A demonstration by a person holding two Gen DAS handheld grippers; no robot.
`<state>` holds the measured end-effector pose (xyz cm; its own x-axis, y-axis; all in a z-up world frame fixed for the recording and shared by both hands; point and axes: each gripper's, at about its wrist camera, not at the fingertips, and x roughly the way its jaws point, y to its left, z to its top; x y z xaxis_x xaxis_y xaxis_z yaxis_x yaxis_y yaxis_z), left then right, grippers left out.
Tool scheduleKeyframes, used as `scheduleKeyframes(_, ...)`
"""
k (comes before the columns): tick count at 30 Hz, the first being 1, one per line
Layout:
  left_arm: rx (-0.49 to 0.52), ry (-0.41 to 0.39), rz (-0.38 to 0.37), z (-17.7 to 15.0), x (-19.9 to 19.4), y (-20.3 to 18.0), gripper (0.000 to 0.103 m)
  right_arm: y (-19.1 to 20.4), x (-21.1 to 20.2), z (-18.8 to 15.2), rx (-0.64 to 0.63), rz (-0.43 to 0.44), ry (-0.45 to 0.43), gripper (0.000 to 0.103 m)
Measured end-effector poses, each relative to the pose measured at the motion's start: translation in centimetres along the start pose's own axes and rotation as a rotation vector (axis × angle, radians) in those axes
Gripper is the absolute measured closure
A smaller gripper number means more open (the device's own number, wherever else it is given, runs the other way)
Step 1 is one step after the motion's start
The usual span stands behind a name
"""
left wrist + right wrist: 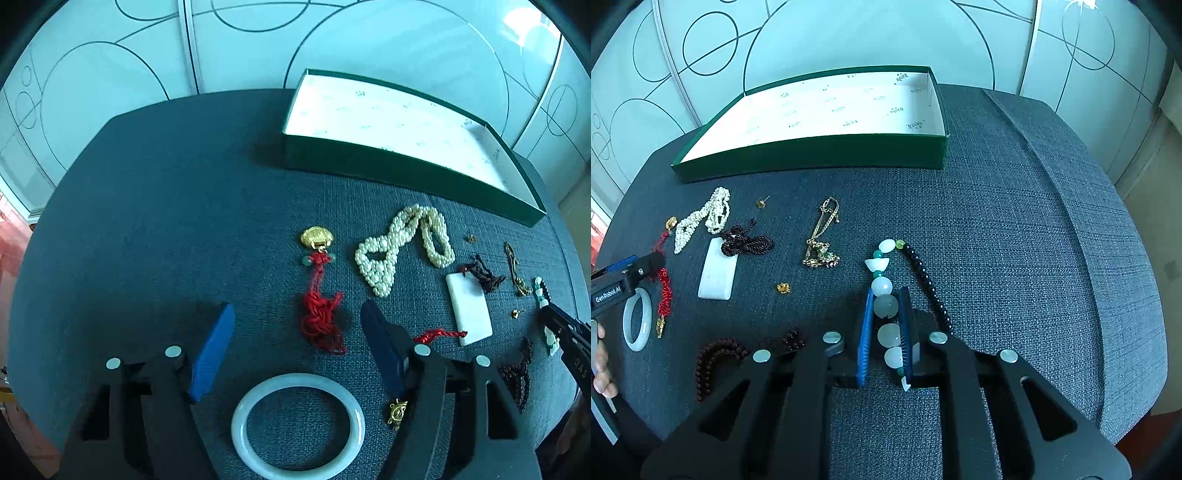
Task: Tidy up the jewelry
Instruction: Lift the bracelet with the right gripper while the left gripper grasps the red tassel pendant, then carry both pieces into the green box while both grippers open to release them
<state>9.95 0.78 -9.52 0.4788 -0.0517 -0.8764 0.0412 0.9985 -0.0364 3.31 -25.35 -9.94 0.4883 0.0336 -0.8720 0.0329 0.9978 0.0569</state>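
Note:
My left gripper is open, its blue fingers standing on either side of a knotted red cord that hangs from a gold pendant; the pads do not touch it. A pale jade bangle lies flat on the cloth between the finger bases. My right gripper is shut on a string of white and green beads, which trails off into black beads. An open green box with a white floor stands at the back, with nothing in it.
On the dark blue cloth lie a pearl necklace, a white slab pendant with a dark braided cord, a gold chain, a brown bead bracelet and small gold earrings. A person's hand shows at the left edge.

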Motion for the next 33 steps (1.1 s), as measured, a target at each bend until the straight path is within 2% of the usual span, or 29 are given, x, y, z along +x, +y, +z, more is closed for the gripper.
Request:
scheduleKeyframes(4,0.017,-0.023,0.014,0.0,-0.2,-0.2,0.059,0.0,0.0,0.0,0.001,0.0,-0.001,0.089)
scheduleKeyframes(10,0.019,-0.036,0.024,0.1,-0.3,0.3,0.089,0.0,-0.1,0.0,0.0,0.0,-0.001,0.089)
scheduleKeyframes(13,0.0,-0.032,-0.021,0.1,-0.5,0.6,0.09,0.0,-0.1,0.1,0.006,0.004,-0.004,0.089)
scheduleKeyframes(22,-0.001,-0.114,-0.04,0.8,-2.8,0.4,0.09,0.3,-1.2,0.5,0.018,0.022,-0.044,0.089)
scheduleKeyframes(33,-0.005,-0.153,-0.071,1.6,-4.8,0.2,0.091,0.9,-3.3,1.2,0.035,0.07,-0.104,0.089)
